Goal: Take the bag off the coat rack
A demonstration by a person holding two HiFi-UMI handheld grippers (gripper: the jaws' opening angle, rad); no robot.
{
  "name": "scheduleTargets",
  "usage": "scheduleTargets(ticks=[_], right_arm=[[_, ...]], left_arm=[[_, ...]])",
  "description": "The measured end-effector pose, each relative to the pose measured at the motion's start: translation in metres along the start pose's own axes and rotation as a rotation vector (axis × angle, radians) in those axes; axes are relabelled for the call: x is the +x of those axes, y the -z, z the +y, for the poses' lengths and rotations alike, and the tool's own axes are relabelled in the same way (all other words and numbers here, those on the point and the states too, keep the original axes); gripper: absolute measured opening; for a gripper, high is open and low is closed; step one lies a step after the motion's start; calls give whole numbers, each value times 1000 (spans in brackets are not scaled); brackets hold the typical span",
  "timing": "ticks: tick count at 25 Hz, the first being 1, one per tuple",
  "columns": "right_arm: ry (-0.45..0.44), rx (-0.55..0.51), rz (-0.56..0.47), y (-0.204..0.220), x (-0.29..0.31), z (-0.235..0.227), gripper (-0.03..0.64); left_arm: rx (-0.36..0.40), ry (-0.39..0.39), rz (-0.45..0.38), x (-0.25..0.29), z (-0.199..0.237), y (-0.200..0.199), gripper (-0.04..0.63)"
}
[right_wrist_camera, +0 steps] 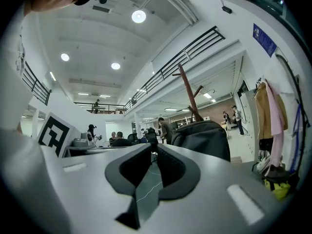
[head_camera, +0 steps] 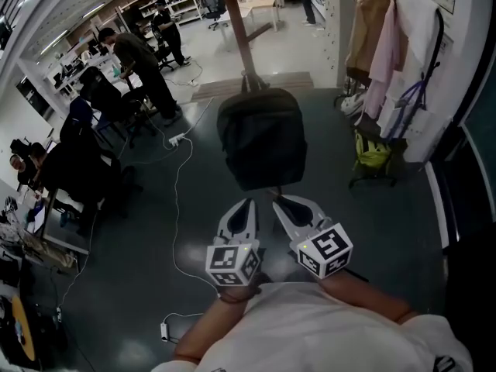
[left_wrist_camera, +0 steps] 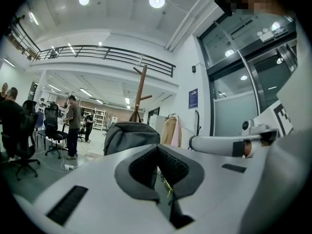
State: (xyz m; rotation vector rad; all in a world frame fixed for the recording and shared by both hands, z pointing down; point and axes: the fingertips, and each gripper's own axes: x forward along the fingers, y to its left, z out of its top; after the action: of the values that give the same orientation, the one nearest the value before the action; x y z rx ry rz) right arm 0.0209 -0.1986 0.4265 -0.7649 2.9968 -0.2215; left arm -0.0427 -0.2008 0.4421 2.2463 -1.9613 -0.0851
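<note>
Dark polished floor (head_camera: pixel 155 231) fills the head view of an open workroom, with people (head_camera: pixel 143 60) at desks far to the left, a white cable (head_camera: pixel 180 180) trailing across the floor, and coats (head_camera: pixel 387 45) hung on the far right. The black bag (head_camera: pixel 260 138) hangs at centre on the brown pole of the coat rack (head_camera: pixel 239 33). Its top handle (head_camera: pixel 253 80) runs up against the pole, but the peg that carries it cannot be made out. Near the person, the left gripper (head_camera: pixel 246 208) and right gripper (head_camera: pixel 288 206) point side by side at the bag's lower edge, close to it but apart from it. In the left gripper view the bag (left_wrist_camera: pixel 130 135) sits just left of the jaws with the coat rack (left_wrist_camera: pixel 140 89) rising behind it, and the left gripper (left_wrist_camera: pixel 157 152) has its pads only a narrow way apart, with nothing between them but floor. In the right gripper view the bag (right_wrist_camera: pixel 204 138) lies to the right of the jaws under the forked coat rack (right_wrist_camera: pixel 189 94), and the right gripper (right_wrist_camera: pixel 153 152) is likewise narrow and empty. The reach looks hardly begun. To do it well, I would spread one claw wider, raise it to the top handle rather than the soft body, grip firmly, then lift straight up to clear the peg before drawing the bag nearer. The other claw can steady the bag's underside so the load does not swing or tip the rack.
</note>
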Motion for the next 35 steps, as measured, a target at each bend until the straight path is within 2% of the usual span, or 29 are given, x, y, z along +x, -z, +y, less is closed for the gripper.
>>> scheduleTargets(ticks=[5, 19, 27, 35], right_arm=[[19, 4, 14, 4, 16, -17, 17], [105, 1, 24, -2, 87, -74, 18], [162, 17, 33, -1, 135, -107, 20], [224, 2, 6, -18, 179, -124, 20]], left_arm=[[-10, 8, 11, 25, 13, 5, 6], [-31, 103, 41, 114, 56, 0, 6], [-13, 155, 50, 164, 92, -14, 6], [-1, 227, 44, 194, 122, -41, 6]])
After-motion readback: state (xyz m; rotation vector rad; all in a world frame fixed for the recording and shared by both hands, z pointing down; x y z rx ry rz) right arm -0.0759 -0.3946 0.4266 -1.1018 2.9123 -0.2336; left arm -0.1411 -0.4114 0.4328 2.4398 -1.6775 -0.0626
